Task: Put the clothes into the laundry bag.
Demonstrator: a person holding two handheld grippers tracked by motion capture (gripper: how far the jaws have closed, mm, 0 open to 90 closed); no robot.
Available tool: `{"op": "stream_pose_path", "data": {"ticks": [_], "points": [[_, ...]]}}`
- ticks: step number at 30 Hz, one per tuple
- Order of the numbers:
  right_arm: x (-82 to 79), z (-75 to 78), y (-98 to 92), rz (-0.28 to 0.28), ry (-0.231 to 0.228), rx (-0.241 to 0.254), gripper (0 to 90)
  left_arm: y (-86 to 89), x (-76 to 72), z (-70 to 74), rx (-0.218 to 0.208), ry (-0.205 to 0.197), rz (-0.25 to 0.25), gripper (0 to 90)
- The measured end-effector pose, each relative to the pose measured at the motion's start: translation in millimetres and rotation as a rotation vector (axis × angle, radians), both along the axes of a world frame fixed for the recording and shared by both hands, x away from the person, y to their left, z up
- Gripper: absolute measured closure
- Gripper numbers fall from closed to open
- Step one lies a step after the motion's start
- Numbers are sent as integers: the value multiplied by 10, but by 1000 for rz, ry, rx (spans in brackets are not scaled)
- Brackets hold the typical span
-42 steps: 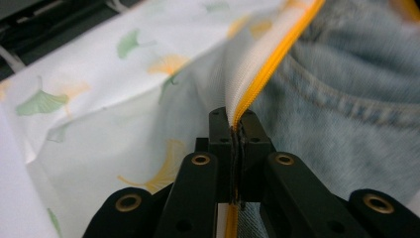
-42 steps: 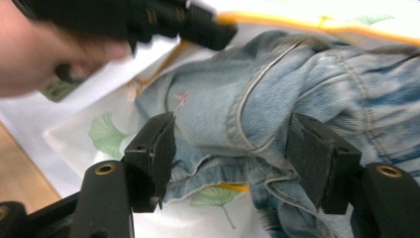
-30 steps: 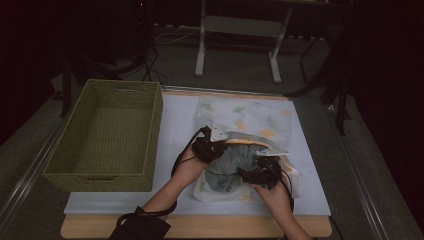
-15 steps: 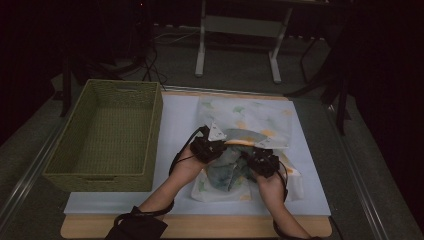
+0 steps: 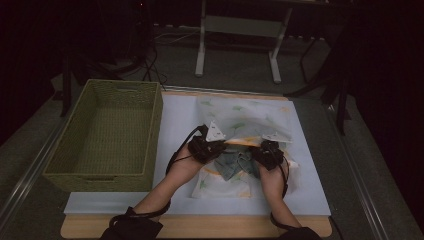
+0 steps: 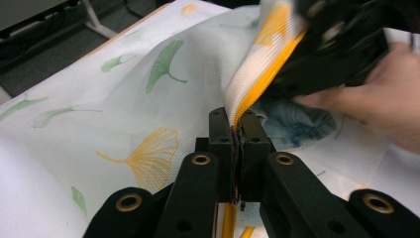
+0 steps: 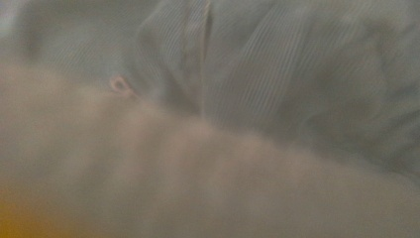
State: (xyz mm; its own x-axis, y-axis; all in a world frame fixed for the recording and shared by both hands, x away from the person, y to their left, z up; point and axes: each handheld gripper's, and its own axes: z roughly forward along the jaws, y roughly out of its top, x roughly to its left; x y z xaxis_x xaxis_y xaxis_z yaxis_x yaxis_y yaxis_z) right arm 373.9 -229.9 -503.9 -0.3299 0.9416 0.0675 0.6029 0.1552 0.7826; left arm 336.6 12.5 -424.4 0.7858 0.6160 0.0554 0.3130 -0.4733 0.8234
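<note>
Both grippers at the mouth edge of the mesh bag

The left gripper (image 6: 236, 148) has its jaws closed on the yellow-trimmed edge (image 6: 257, 84) of the leaf-printed mesh bag (image 5: 240, 120). The right gripper (image 5: 267, 152) is at 3 o'clock from it; its jaws have just been opening, grip unclear. A denim garment (image 5: 235, 165) lies between them. The desk (image 5: 310, 200) has free room at 6 o'clock, and the wicker basket (image 5: 107, 135) stands at 9 o'clock.

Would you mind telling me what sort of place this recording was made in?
Probably a lab or studio set up for recording, not a home: a padded table stands in a dark room, a metal equipment stand behind it, with a wicker basket and a mesh laundry bag laid out.
</note>
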Motion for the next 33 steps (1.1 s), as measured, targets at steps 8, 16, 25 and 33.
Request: {"op": "stream_pose_path", "data": {"ticks": [8, 16, 25, 33], "points": [[-230, 310, -39, 146, 30, 33, 366, 29, 64, -104, -8, 28, 17, 874], [-589, 515, -290, 210, 0, 76, 371, 43, 76, -137, -4, 43, 29, 862], [-802, 375, -429, 222, 26, 17, 378, 69, 35, -128, -15, 36, 14, 804], [-835, 495, -671, 180, -11, 45, 394, 164, -220, -80, -50, 11, 1, 560]]}}
